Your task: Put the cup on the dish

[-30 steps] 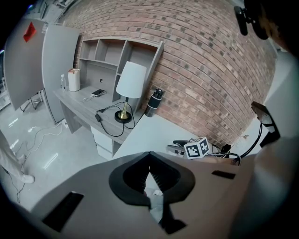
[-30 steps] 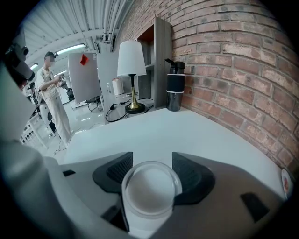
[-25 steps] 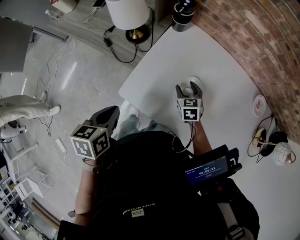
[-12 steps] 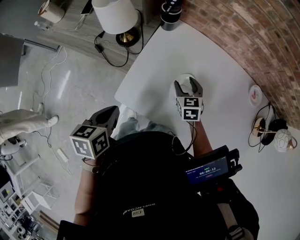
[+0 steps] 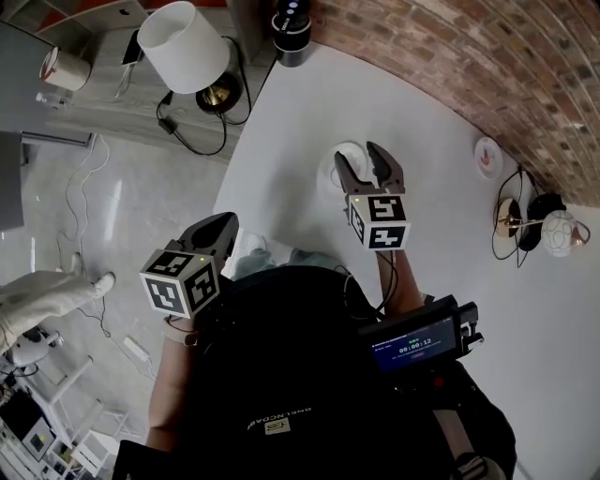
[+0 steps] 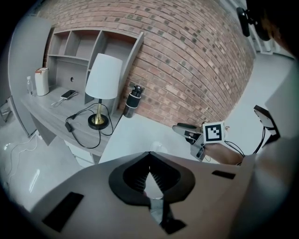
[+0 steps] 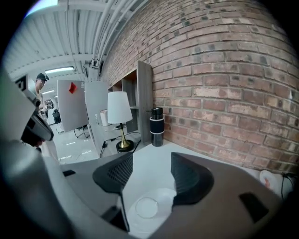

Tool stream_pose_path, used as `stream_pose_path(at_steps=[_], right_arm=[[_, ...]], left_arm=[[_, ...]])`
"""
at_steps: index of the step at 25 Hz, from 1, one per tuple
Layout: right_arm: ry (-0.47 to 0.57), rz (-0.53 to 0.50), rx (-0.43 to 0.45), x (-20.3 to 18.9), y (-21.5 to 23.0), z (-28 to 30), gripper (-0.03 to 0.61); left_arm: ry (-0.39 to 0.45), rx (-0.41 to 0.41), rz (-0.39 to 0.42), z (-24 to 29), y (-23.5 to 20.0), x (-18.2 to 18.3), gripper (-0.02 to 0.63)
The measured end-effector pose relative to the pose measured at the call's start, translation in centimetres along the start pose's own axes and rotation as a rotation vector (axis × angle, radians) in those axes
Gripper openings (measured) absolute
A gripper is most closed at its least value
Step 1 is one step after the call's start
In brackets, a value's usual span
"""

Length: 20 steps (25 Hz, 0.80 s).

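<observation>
Under the right gripper: the white cup (image 5: 349,161) stands upright on the white table (image 5: 431,112), its round bottom visible from above in the right gripper view (image 7: 147,206).
Cup to dish: the small dish (image 5: 487,157) with a red mark lies well apart, close to the brick wall (image 5: 487,56); bare tabletop lies between them.
Edges: the table's curved edge runs just left of the cup, with floor beyond it.
Open room: clear tabletop stretches ahead of the cup toward the dark bottle (image 5: 292,17) at the far corner; a cable and small lamp (image 5: 525,225) sit past the dish.
Right gripper (image 5: 364,161): fingers spread wide, one either side of the cup and above it; the right finger hides part of the rim, so contact cannot be told. Nothing is held.
Left gripper (image 5: 225,225): fingers pressed together on nothing, hanging off the table beside the person's body.
Beyond: a white-shaded lamp (image 5: 183,47) on the grey desk.
</observation>
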State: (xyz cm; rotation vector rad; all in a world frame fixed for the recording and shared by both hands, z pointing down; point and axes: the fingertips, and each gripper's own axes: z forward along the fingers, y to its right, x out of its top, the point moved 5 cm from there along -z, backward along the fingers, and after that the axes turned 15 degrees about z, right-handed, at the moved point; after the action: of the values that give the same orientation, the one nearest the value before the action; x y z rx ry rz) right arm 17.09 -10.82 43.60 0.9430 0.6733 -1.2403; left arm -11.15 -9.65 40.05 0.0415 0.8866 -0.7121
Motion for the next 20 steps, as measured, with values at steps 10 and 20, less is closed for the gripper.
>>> stream_pose_path(at_steps=[10, 20], right_arm=[[0.140, 0.042, -0.044, 4.5, -0.2, -6.2, 0.255], [0.209, 0.111, -0.157, 4.7, 0.7, -11.2, 0.164]], left_arm=[[0.000, -0.129, 0.118, 3.0, 1.5, 2.6, 0.006], [-0.027, -0.275, 0.213, 5.7, 3.5, 4.0, 0.006]])
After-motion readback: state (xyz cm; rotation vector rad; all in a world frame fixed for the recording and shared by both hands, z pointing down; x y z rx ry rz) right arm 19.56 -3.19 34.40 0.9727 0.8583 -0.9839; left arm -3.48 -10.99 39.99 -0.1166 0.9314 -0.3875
